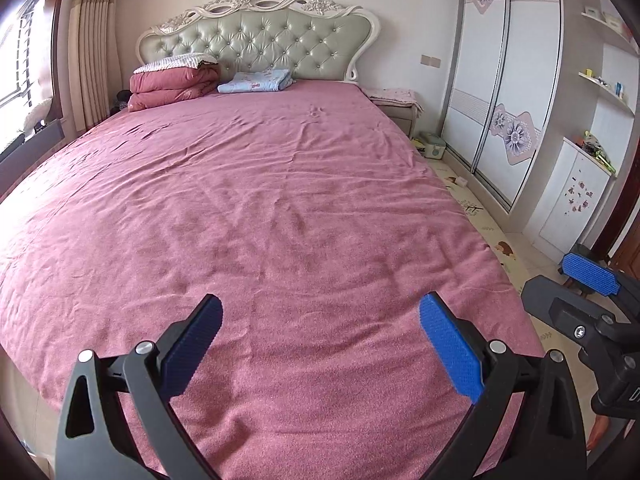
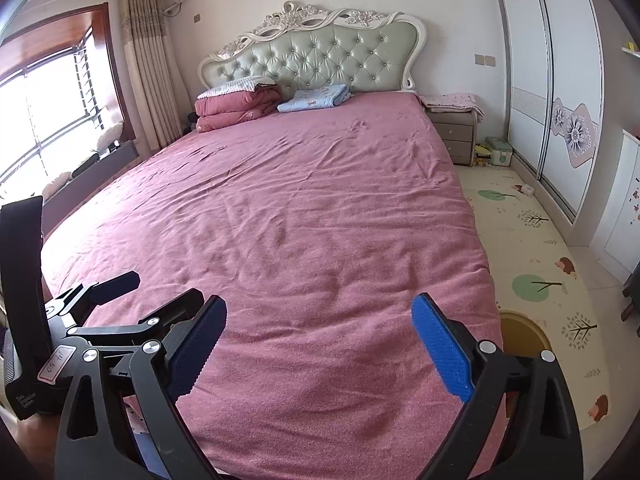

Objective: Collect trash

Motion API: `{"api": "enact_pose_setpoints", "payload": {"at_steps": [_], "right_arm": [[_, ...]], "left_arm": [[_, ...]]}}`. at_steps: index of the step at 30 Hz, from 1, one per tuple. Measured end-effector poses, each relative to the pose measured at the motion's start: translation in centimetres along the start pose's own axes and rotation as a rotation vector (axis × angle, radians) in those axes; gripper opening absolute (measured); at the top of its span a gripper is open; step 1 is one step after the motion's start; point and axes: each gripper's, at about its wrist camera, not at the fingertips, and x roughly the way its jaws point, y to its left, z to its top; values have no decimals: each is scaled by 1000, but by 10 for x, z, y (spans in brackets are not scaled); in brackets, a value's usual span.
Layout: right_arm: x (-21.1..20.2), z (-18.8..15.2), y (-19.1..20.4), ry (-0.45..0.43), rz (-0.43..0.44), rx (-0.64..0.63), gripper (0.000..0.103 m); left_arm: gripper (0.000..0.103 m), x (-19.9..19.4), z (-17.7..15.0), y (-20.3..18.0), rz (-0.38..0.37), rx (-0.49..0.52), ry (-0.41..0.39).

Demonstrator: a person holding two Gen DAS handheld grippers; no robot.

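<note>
Spread fingers (image 1: 452,354) over bed (image 1: 280,208), seemingly bare.

A yellow bin (image 2: 520,332) shows only its rim behind the bed (image 2: 320,220) corner; shelf (image 1: 608,92) items are too small to tell; the wardrobe (image 2: 560,80) runs off frame.

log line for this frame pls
left gripper: open, empty | right gripper: open, empty | both over pink bedsheet | trash: none visible

Pink bedsheet (image 1: 280,208): broad open surface ahead of me, passable. Obstacles: folded quilt (image 1: 174,84) and blue blanket (image 1: 256,81) by the headboard (image 1: 260,48); wardrobe (image 2: 560,80) bounds floor mat (image 2: 528,248).
</note>
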Motion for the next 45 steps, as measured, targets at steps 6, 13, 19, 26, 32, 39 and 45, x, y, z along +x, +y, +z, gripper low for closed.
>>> {"api": "enact_pose_setpoints", "payload": {"at_steps": [6, 13, 19, 26, 32, 39, 45], "right_arm": [[-12, 1, 4, -16, 6, -4, 91], [-24, 4, 10, -31, 11, -15, 92], [-31, 6, 13, -41, 1, -29, 94], [-35, 8, 12, -61, -15, -32, 94], [-36, 9, 5, -64, -26, -8, 94], [-38, 10, 3, -77, -20, 5, 94], [-36, 10, 3, -68, -25, 0, 94]], "left_arm": [[99, -12, 0, 0, 11, 6, -29], [99, -25, 0, 6, 22, -18, -64], [99, -33, 4, 3, 41, -3, -84], [99, -33, 7, 4, 53, -4, -75], [99, -31, 6, 4, 52, 13, -58], [99, -33, 5, 2, 42, 6, -59], [99, -34, 7, 6, 22, -14, -58]]}}
